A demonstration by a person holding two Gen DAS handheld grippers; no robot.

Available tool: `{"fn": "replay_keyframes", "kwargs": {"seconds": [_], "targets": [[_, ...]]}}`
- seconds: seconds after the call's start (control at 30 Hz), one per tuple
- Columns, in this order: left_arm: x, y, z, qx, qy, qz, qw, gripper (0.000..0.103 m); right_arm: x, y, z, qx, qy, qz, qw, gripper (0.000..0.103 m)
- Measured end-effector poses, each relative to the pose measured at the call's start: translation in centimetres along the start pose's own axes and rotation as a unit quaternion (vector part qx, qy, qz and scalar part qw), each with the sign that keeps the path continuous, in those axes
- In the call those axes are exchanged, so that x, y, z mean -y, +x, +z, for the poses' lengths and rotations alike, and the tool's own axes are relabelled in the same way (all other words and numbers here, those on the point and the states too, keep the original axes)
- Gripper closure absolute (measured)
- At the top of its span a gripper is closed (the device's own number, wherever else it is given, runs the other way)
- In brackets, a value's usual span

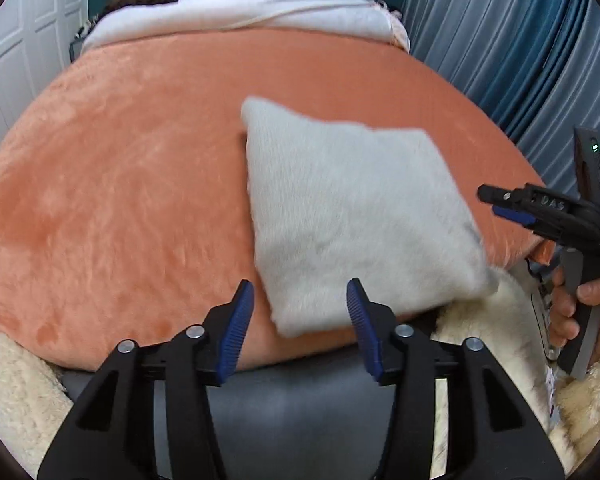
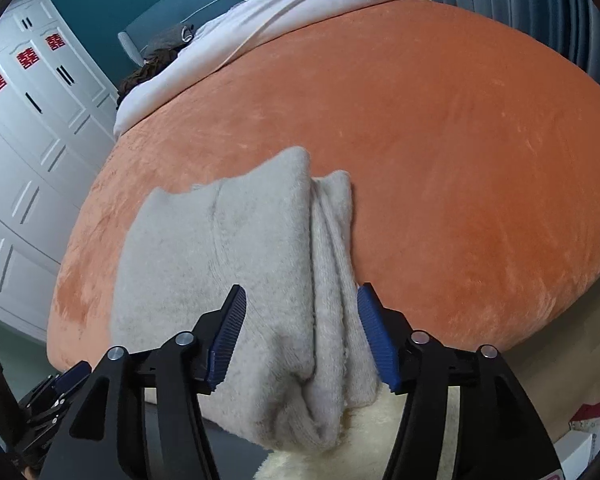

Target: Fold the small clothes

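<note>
Both of your tongs are released: left tongs (image 1: 300, 294) at lower centre, right tongs (image 2: 300, 300) with their fingers either side of the folded grey garment (image 2: 236, 280), which lies mid-frame on the orange bed (image 2: 460, 160).

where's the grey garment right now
Folded on the orange blanket near the bed's front edge: the grey garment lies centre-right in the left wrist view, right before the open right gripper.

Folded grey fleece garment (image 1: 356, 216) on bed edge
</note>
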State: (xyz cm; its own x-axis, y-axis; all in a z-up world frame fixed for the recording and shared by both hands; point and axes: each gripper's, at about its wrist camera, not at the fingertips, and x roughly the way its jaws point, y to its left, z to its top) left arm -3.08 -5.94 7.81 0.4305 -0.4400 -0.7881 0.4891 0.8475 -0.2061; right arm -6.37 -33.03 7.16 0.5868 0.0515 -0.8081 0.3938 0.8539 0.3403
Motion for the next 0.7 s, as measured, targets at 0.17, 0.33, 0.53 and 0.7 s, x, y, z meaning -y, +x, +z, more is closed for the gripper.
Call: {"fn": "replay_keyframes", "kwargs": {"seconds": [0.17, 0.33, 0.53, 0.7], "targets": [[1.9, 0.9, 2.5, 0.001, 0.02, 0.023, 0.9995, 0.044, -1.1, 4.4, 1.2, -0.043, 0.001, 0.007, 0.999, 0.038], [2.3, 4.2, 1.9, -0.052, 0.022, 0.042, 0.9975, 0.048, -3.3, 4.1, 2.8, -0.027, -0.027, 0.008, 0.999, 0.09], [2.4, 6.1, 1.2, -0.079, 0.018, 0.057, 0.9951, 0.048, -2.3, -0.2, 5.0, 0.057, -0.051, -0.016, 0.997, 0.103], [2.3, 6.2, 1.0, -0.084, 0.019, 0.061, 0.9945, 0.047, 2.6, 5.1, 2.0, -0.056, 0.047, -0.016, 0.997, 0.097]]}}
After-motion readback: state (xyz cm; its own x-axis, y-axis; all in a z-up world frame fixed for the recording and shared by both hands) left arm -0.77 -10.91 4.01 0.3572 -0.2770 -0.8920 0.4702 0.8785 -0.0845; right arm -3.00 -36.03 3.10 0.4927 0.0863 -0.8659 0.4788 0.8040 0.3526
